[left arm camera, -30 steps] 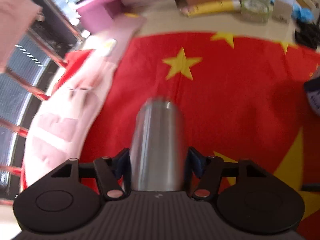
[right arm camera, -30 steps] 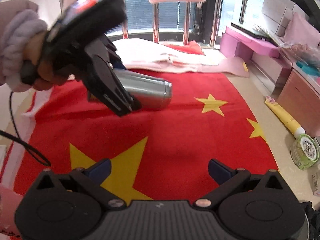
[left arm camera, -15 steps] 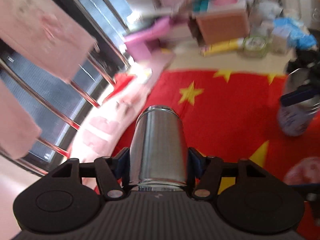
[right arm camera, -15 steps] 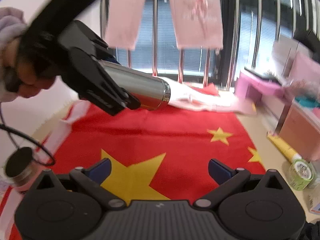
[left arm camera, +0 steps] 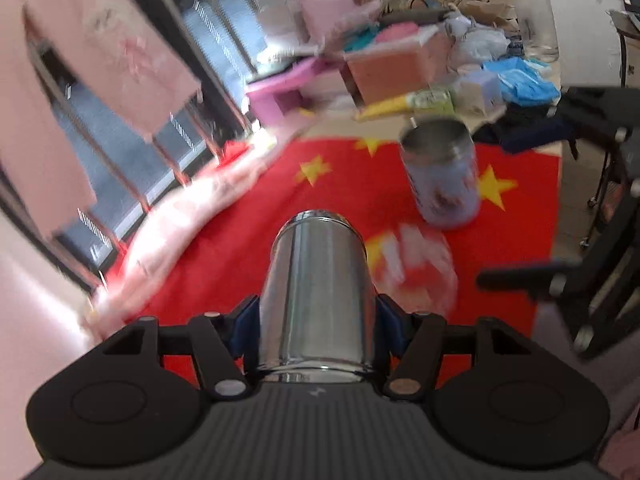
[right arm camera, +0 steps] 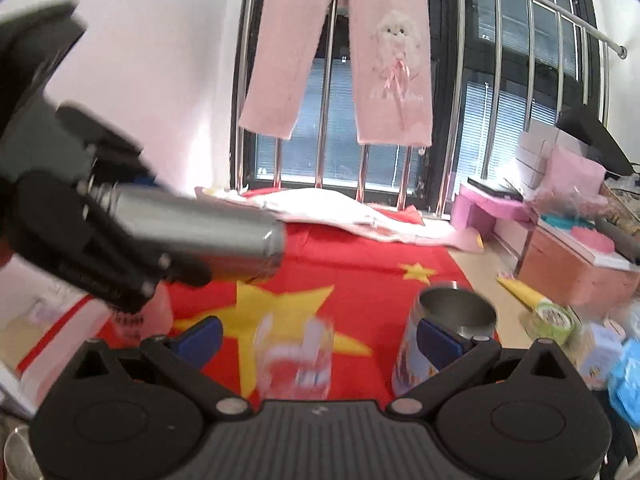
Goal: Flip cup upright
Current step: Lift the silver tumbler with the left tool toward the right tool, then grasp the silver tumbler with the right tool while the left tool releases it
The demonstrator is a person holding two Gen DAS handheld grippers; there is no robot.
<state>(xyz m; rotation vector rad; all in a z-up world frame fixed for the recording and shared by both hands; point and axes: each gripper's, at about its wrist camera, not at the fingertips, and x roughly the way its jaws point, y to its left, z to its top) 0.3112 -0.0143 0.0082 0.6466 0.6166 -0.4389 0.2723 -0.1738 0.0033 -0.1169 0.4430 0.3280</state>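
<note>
Raised, steel cup [left arm camera: 318,292] stays clamped in left hand-held gripper [left arm camera: 316,320].

Two tools: the left tool [left arm camera: 316,316] and the right tool [right arm camera: 318,338]. One steel cup [left arm camera: 318,296]. One printed mug [right arm camera: 448,340]. One clear glass [right arm camera: 296,360]. One red flag [right arm camera: 360,280] with several yellow stars; the exact count cannot be told. One pair of pink trousers [right arm camera: 348,52].
</note>
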